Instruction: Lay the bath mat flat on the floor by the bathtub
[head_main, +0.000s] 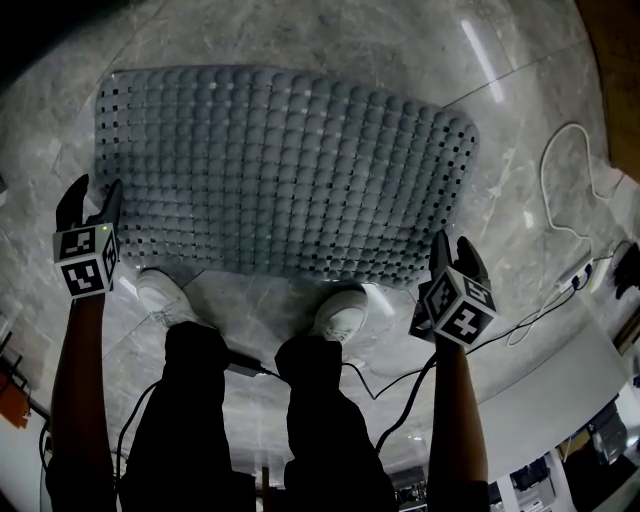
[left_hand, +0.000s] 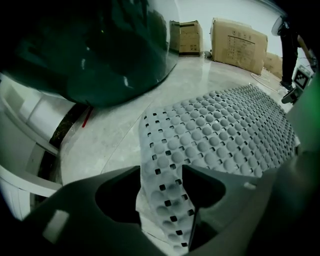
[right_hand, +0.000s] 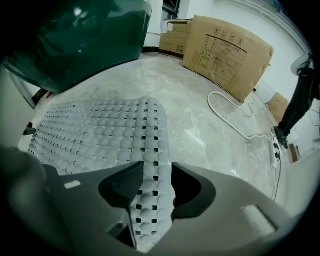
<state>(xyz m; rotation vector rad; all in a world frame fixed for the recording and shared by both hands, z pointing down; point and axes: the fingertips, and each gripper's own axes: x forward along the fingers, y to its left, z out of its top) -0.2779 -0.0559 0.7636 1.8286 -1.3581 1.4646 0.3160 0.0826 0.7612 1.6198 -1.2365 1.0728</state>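
**A:** Where's the grey, bumpy rubber bath mat (head_main: 290, 170) with the square holes?

**B:** Opened out to its full width over the pale marble floor (head_main: 520, 180), in front of the person's white sneakers (head_main: 165, 295). The far part looks settled on the tiles. The near edge is raised at both corners.

**A:** Held by what?

**B:** The left gripper (head_main: 92, 205) has the near-left corner, and its jaws are closed against a strip of mat that runs up between them. The right gripper (head_main: 453, 255) has the near-right corner pinched between its jaws in the same way.

**A:** And the tub?

**B:** A glossy, dark green rounded body (left_hand: 100, 50) rises just past the far edge. I take it for the bathtub, though little of it shows. If so, the mat is lying alongside it.

**A:** So how far along is it?

**B:** Nearly done, I'd say. It's unfolded, facing bumps up, and in the right spot. What's left is to lower the two near corners, let go, and check that no edge curls. The white cable (head_main: 560, 180) to the right lies well clear.
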